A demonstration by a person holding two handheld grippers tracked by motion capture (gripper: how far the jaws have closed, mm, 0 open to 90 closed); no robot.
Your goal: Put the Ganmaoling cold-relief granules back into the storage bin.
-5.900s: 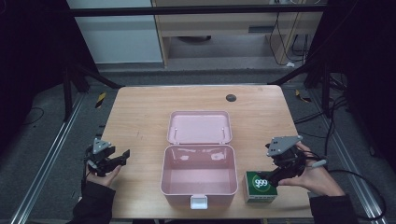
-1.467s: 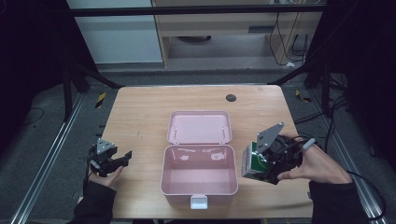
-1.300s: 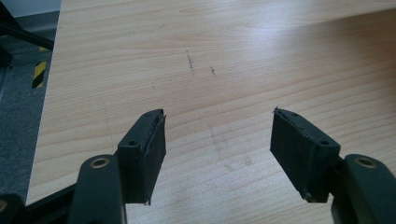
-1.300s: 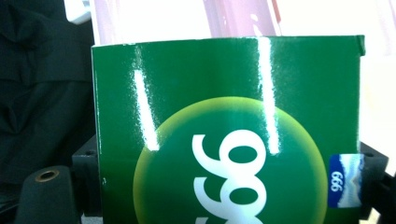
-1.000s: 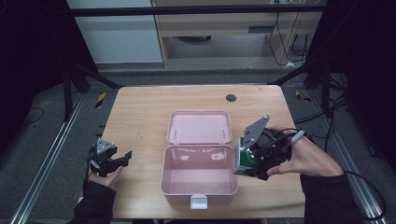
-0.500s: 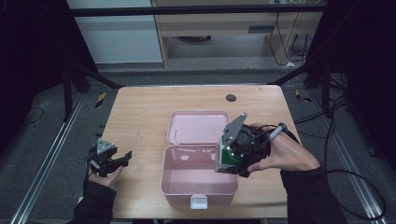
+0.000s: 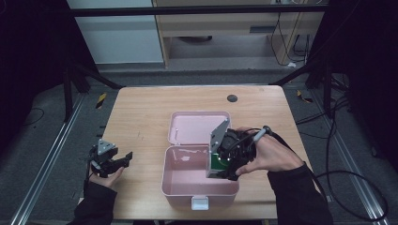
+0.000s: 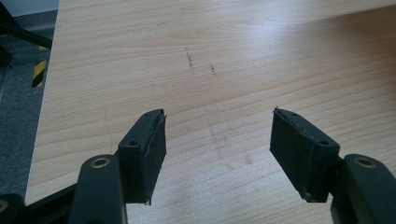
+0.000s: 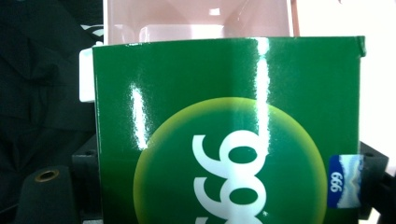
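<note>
One green box (image 7: 217, 162) is squeezed tight in the right gripper (image 7: 228, 157), just over the right side of the open pink case (image 7: 187, 183). It looks not yet put down inside. Far off, the left gripper (image 7: 112, 161) waits wide open and empty above the table (image 7: 141, 108).

The lower part of the green box (image 9: 229, 135) is being cut off by the bottom edge of the right gripper view, and its white numerals are being truncated there. Both jaws of the right gripper (image 7: 228, 157) are being largely hidden behind it. In the high view, the box's print is being rendered too small to read.
</note>
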